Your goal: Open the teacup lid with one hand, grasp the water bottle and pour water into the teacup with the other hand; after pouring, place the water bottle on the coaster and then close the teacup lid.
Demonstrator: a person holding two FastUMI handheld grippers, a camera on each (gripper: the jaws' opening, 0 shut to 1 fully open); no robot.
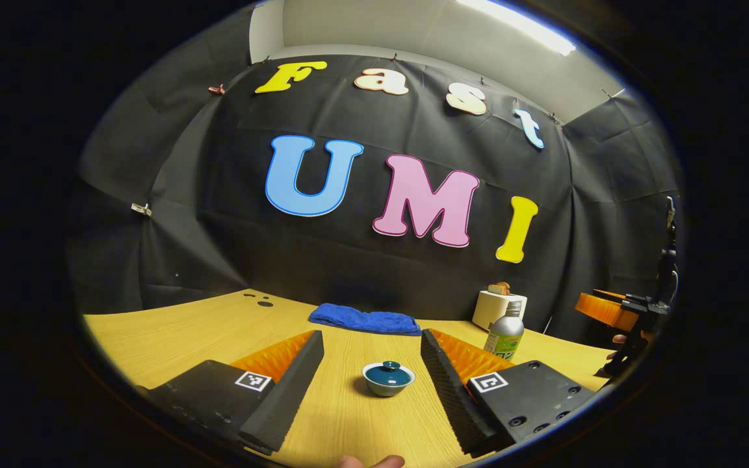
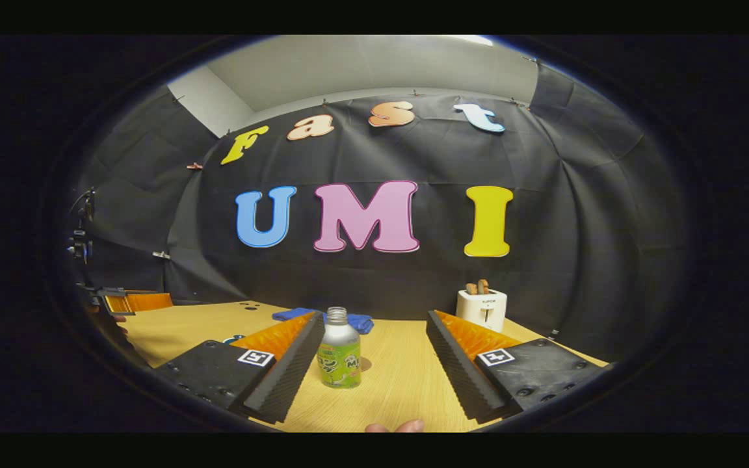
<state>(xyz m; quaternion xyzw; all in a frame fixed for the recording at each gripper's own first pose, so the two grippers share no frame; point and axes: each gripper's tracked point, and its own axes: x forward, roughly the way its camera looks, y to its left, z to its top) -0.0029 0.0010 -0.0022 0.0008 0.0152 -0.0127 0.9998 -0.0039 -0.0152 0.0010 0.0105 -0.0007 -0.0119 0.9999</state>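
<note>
Nothing done yet: left gripper [image 1: 372, 377] lines up, fingers spread, on the lidded teacup [image 1: 388, 379] on the table [image 1: 173, 335], right gripper [image 2: 374, 364] wide open facing the upright, seemingly capless, water bottle [image 2: 339, 357].

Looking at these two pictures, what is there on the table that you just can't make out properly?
- Inside of the teacup, left gripper view: its lid covers it.
- Water level in the bottle, right gripper view: the metal body and label hide it.
- Bottle's base, left gripper view: a finger blocks it.
- Blue cloth, right gripper view: partly behind the bottle.
- Coaster: cannot pick it out.
</note>
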